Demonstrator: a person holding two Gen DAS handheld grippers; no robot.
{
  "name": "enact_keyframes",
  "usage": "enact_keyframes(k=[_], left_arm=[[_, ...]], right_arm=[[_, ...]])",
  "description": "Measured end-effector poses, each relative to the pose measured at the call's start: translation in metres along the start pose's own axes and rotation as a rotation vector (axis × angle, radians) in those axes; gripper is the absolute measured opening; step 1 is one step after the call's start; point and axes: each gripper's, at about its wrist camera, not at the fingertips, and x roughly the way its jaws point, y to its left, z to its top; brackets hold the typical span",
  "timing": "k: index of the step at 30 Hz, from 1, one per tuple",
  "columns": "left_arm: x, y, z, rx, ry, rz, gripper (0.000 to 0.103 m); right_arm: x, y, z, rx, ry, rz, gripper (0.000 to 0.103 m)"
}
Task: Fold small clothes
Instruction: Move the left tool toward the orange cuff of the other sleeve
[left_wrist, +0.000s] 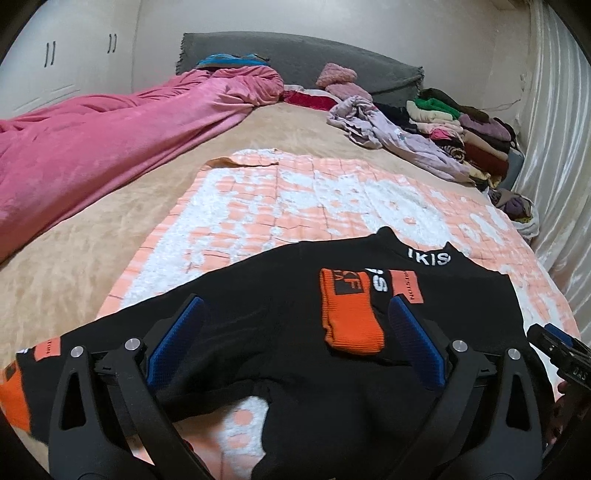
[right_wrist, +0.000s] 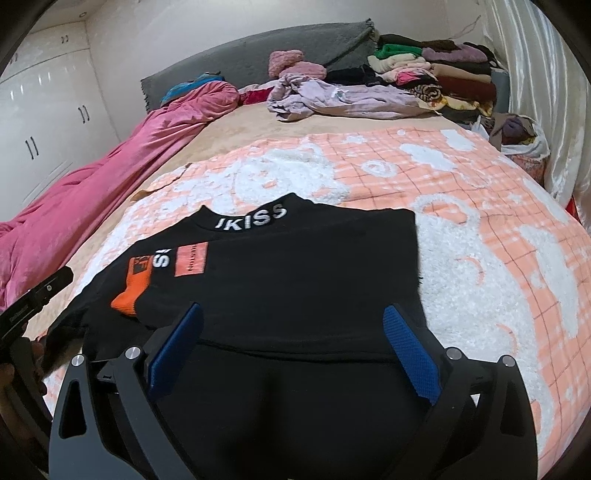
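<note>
- The black top (left_wrist: 280, 332) lies flat on the peach-and-white blanket (left_wrist: 288, 199) that covers the near part of the bed (left_wrist: 110, 206), its collar with white lettering pointing away from both cameras and its hem nearest them.
- Its long axis, collar to hem, runs straight away from the jaws; the shorter axis, sleeve to sleeve, runs across both views.
- 1 sleeve is already folded in: its orange cuff (left_wrist: 351, 314) rests on the chest, beside the printed patches.
- The other sleeve lies out towards the lower left edge of the left wrist view, where a 2nd orange cuff shows, blurred.
- The left gripper (left_wrist: 295, 332) hovers over the near half of the top with its jaws released and spread wide; nothing is between the blue pads, and the cloth beneath them looks untouched.
- The right gripper (right_wrist: 291, 339) hangs over the hem side of the top, jaws likewise spread apart and holding nothing.
- Each gripper's body shows at the edge of the other's view, so the 2 stand side by side, both on the hem side.
- My judgement: the unfolded sleeve lies to the left of the left gripper, so the left hand is the nearer one for it.
- The right edge of the top looks straight and needs little.
- The pile of other clothes (right_wrist: 436, 81) sits well apart, at the far right of the bed.
</note>
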Motion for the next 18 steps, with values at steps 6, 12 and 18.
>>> enact_keyframes(k=[6, 12, 18], left_arm=[[-0.009, 0.014, -0.003, -0.015, -0.011, 0.023, 0.093], [-0.019, 0.029, -0.011, -0.021, -0.021, 0.060, 0.093], [-0.025, 0.039, -0.021, -0.027, -0.016, 0.079, 0.093]], right_arm=[[0.000, 0.020, -0.002, -0.034, 0.011, 0.029, 0.098], [-0.004, 0.040, -0.005, -0.064, 0.017, 0.062, 0.098], [-0.009, 0.056, -0.007, -0.085, 0.017, 0.095, 0.098]])
